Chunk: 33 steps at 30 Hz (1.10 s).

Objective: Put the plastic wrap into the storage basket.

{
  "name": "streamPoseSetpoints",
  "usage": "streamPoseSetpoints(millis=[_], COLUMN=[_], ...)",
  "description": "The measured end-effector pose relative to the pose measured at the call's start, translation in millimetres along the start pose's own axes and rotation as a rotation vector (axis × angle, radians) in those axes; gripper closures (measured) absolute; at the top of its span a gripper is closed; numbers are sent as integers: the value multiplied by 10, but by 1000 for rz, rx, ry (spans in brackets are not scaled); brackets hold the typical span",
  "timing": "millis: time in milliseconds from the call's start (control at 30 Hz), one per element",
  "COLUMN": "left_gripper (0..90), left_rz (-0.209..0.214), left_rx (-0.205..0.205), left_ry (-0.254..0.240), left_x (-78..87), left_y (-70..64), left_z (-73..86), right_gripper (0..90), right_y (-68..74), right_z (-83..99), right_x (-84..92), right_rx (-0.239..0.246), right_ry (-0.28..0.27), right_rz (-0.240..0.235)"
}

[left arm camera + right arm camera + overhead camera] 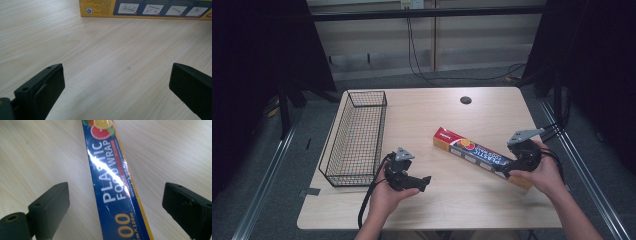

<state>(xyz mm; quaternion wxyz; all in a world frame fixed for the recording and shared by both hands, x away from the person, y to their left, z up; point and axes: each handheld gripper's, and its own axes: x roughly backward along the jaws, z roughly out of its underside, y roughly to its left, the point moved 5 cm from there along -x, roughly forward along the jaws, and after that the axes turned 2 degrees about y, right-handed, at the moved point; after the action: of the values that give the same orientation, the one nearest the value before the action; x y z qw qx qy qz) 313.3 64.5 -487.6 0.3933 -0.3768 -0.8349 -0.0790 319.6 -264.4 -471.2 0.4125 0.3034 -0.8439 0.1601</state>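
The right gripper point(115, 205) straddles the near end of the plastic wrap box point(112, 185), jaws wide apart and clear of its sides, so nothing is gripped yet. The box lies flat on the table point(452, 200); the left gripper point(424, 182) hovers open and empty beside the wire basket point(354, 137). Work looks barely begun

The light wood-grain tabletop point(422, 120) carries 2 things. A black wire basket point(354, 137) stands along its left side, and a long plastic food wrap box point(479, 156) lies flat and slantwise toward its right side, well apart from the basket.
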Motion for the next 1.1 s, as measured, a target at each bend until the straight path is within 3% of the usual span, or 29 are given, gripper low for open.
streamPoseSetpoints(millis=[100,367,400,433,467,500,533,600,633,733,1033,1100], left_gripper=[2,8,8,8,8,8,8,9,9,11,11,14], left_rz=[8,17,15,17,25,21,23,26,30,34,42,41], left_rx=[-17,-12,-31,-20,-44,-21,-42,-41,-49,-65,-68,-68], left_ry=[17,20,33,29,45,28,46,48,50,49,55,57], left_x=[-31,-106,-112,-125,-129,-169,-172,-187,-199,-257,-282,-277], left_y=[-3,-24,-16,-25,-10,-27,-18,-26,-31,-78,-82,-89], left_z=[-7,-55,-56,-65,-68,-95,-101,-114,-127,-175,-189,-186], right_gripper=[88,115,115,119,126,131,139,140,152,166,213,224], right_y=[-9,-77,-77,-87,-88,-74,-65,-66,-42,-50,-88,-93], right_z=[40,140,140,142,147,148,153,155,168,173,252,259], right_x=[-26,-118,-118,-128,-137,-158,-168,-182,-195,-227,-262,-279], right_rx=[-3,-8,-8,-5,0,1,4,19,10,37,47,29], right_ry=[28,84,84,83,90,103,111,117,146,143,158,164], right_rz=[2,1,1,-2,-7,-9,-13,-12,-30,-43,-51,-60])
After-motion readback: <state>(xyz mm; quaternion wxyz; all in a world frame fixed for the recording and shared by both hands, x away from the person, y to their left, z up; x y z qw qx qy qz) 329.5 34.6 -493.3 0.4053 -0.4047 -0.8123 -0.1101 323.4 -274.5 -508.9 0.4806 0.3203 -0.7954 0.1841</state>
